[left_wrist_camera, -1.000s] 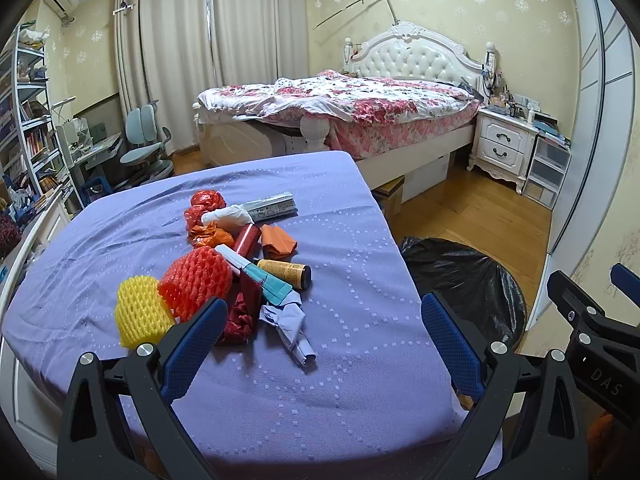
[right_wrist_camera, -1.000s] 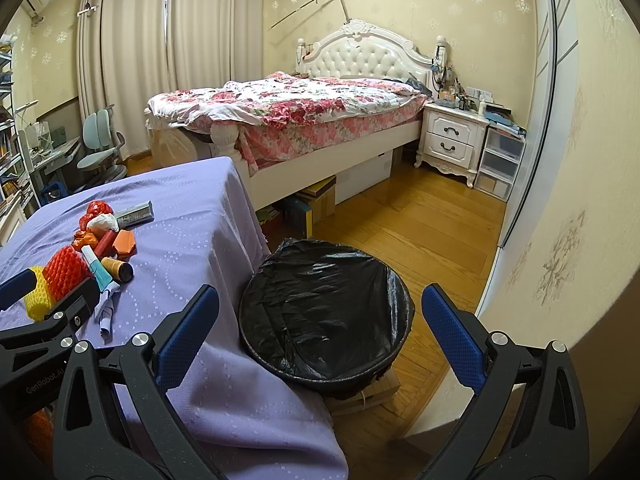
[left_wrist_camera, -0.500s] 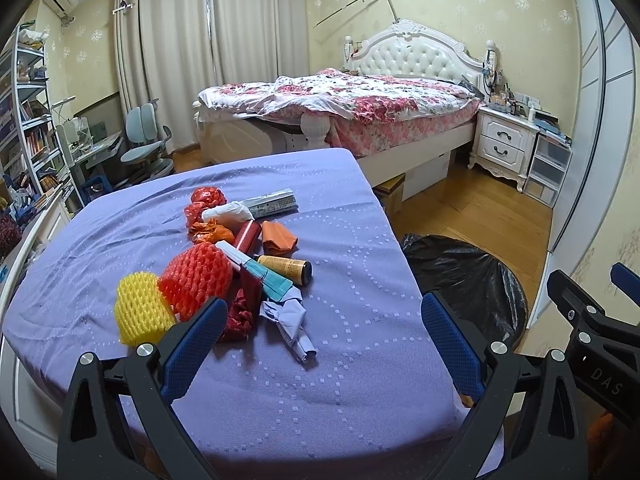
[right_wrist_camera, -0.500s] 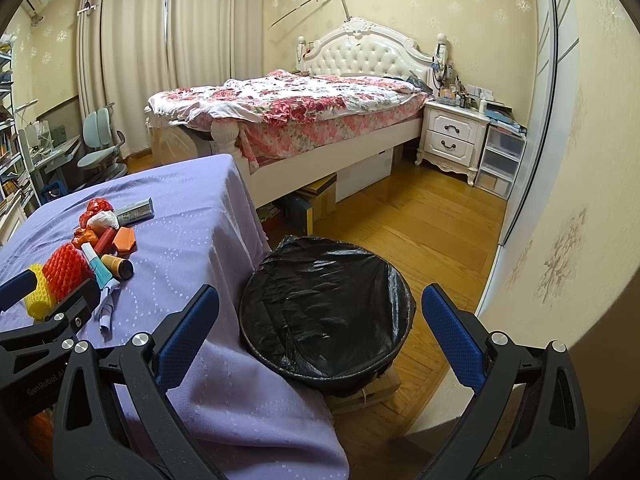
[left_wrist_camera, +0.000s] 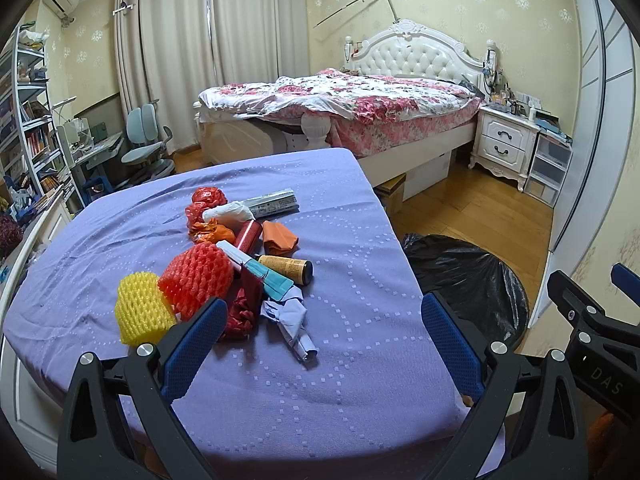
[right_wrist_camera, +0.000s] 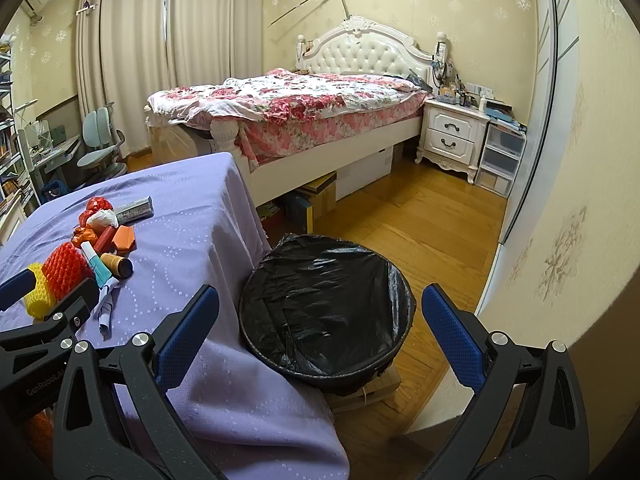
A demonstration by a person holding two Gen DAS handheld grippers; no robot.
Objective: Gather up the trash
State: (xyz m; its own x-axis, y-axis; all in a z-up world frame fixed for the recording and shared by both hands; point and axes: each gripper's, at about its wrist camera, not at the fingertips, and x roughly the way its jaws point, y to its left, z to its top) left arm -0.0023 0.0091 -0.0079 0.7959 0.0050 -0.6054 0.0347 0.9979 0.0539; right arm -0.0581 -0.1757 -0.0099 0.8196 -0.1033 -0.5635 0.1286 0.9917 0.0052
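A pile of trash lies on the purple-covered table (left_wrist_camera: pixel 340 380): a yellow foam net (left_wrist_camera: pixel 142 314), a red foam net (left_wrist_camera: pixel 196 274), a brown tube (left_wrist_camera: pixel 286 268), a crumpled paper (left_wrist_camera: pixel 290 318), an orange wrapper (left_wrist_camera: pixel 280 238) and a grey box (left_wrist_camera: pixel 274 205). My left gripper (left_wrist_camera: pixel 324 344) is open and empty, just in front of the pile. My right gripper (right_wrist_camera: pixel 320 334) is open and empty above the black-lined trash bin (right_wrist_camera: pixel 326 308), which stands on the floor right of the table. The pile also shows in the right wrist view (right_wrist_camera: pixel 96 256).
A bed (left_wrist_camera: pixel 360 108) stands behind the table, with a white nightstand (left_wrist_camera: pixel 504 142) and plastic drawers (left_wrist_camera: pixel 546 168) to its right. A desk chair (left_wrist_camera: pixel 146 144) and bookshelves (left_wrist_camera: pixel 28 128) are at the left. A wall (right_wrist_camera: pixel 560 200) runs close on the right of the bin.
The left wrist view has crept slightly forward toward the pile. The right gripper has hardly moved. Both stay open.
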